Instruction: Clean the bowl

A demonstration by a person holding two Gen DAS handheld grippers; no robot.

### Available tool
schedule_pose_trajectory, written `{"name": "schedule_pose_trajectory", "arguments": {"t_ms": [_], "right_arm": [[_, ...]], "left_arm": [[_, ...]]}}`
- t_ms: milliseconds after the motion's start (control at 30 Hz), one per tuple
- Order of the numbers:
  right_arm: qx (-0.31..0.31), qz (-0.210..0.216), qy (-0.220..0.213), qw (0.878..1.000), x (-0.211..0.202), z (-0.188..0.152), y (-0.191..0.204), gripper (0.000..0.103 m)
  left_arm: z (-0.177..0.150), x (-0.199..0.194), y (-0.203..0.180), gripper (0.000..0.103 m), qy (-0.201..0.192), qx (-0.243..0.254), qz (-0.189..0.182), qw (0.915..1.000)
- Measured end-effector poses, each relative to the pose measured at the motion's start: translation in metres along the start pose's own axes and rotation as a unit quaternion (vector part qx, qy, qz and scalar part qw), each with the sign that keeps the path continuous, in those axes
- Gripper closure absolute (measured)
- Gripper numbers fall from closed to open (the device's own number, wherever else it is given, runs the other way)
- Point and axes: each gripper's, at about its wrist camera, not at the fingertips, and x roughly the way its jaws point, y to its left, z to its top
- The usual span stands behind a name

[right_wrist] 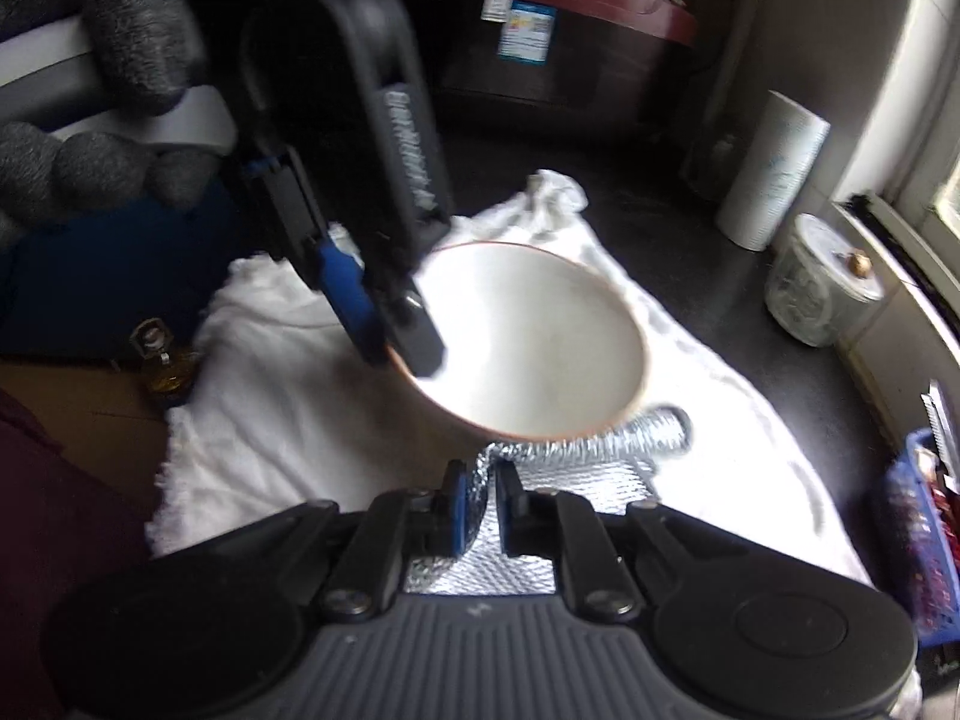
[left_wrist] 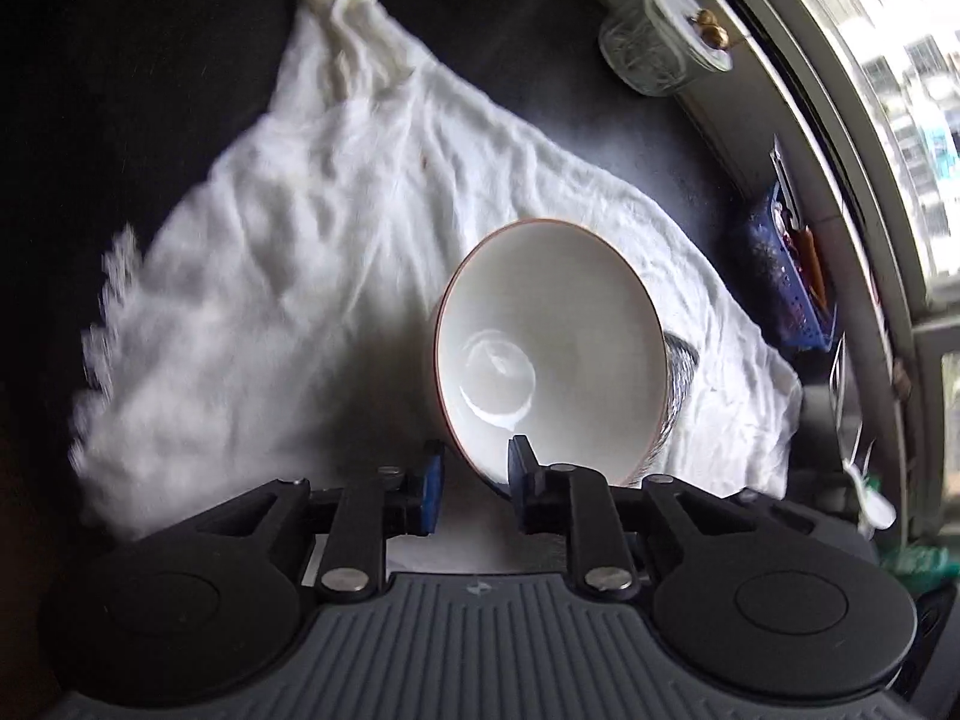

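Observation:
A white bowl with a thin red-brown rim is held tilted above a white cloth. My left gripper is shut on the bowl's near rim, one finger inside and one outside. In the right wrist view the bowl shows with the left gripper clamped on its left rim. My right gripper is shut on a silvery steel-wool scrubber, which lies just below the bowl's near edge. The scrubber peeks out to the right of the bowl in the left wrist view.
The cloth lies on a dark counter. A glass jar and a paper roll stand at the back right. A blue basket sits at the right edge. A small bottle stands left of the cloth.

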Motion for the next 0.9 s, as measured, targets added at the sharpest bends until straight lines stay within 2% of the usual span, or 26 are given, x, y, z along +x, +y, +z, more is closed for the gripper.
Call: {"name": "schedule_pose_trajectory", "arguments": {"t_ms": [133, 267, 367, 433, 667, 767, 900], "right_arm": [[0.002, -0.01, 0.001, 1.0, 0.002, 0.002, -0.012, 0.092], [-0.004, -0.011, 0.003, 1.0, 0.005, 0.006, -0.017, 0.092], [-0.01, -0.007, 0.003, 1.0, 0.006, 0.007, -0.015, 0.092], [-0.014, -0.004, 0.008, 1.0, 0.008, 0.007, -0.012, 0.091], [-0.015, 0.002, 0.01, 1.0, 0.007, 0.005, 0.002, 0.09], [-0.011, 0.005, 0.006, 1.0, 0.005, 0.004, 0.005, 0.09], [-0.015, 0.008, -0.002, 1.0, 0.0, 0.005, 0.012, 0.09]], "left_arm": [[0.026, 0.001, 0.001, 0.082, -0.012, 0.055, 0.019, 0.9982], [0.048, 0.008, -0.003, 0.083, -0.001, 0.111, -0.009, 0.9938], [0.047, 0.009, -0.007, 0.089, -0.003, 0.122, -0.012, 0.9925], [0.044, 0.008, -0.005, 0.091, -0.007, 0.11, -0.012, 0.9938], [0.021, 0.003, 0.01, 0.091, -0.01, 0.013, -0.025, 0.9995], [0.007, 0.002, 0.017, 0.091, -0.008, -0.042, -0.04, 0.9983], [-0.01, 0.002, 0.012, 0.09, -0.014, -0.071, -0.035, 0.9968]]}}
